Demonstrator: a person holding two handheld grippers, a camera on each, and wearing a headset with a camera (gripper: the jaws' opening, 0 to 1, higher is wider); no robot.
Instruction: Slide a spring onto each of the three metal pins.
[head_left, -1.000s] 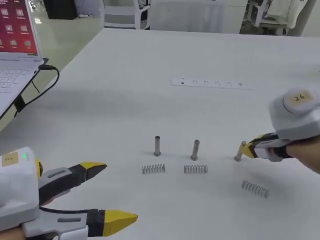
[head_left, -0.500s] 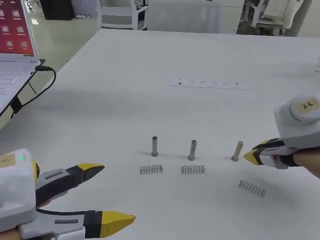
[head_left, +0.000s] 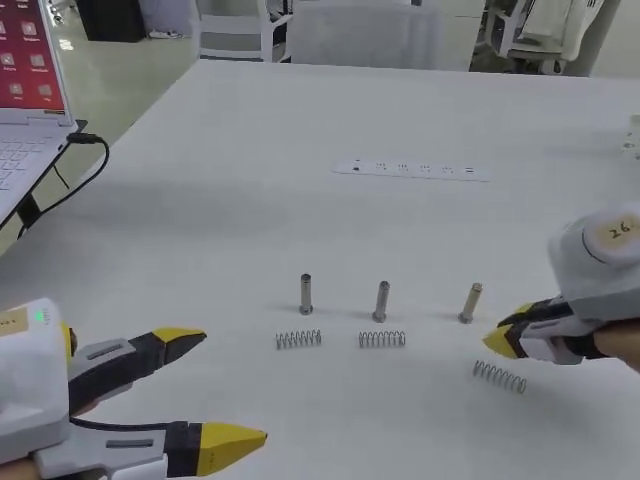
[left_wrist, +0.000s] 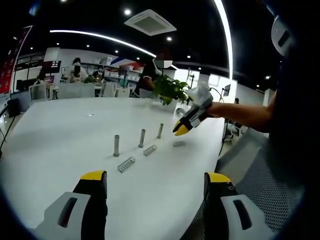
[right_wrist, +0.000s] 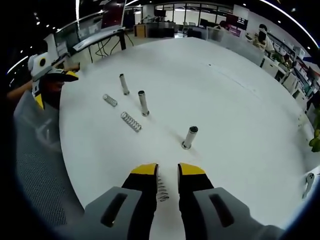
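Right gripper view showed your yellow-tipped right gripper (right_wrist: 167, 172), jaws narrowly parted and empty, over the small coiled wire spring (right_wrist: 162, 189) lying near the upright grey metal pin (right_wrist: 190, 137): pickup step, I judged, needing a gentle squeeze.

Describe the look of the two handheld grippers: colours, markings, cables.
Both have grey-and-black jaws with yellow tips and a slot in each grey part. The left gripper has a boxy white body with a pale label and a small green light; a black cable runs by its jaws. The right gripper has a rounded white body with a round sticker marked 26.
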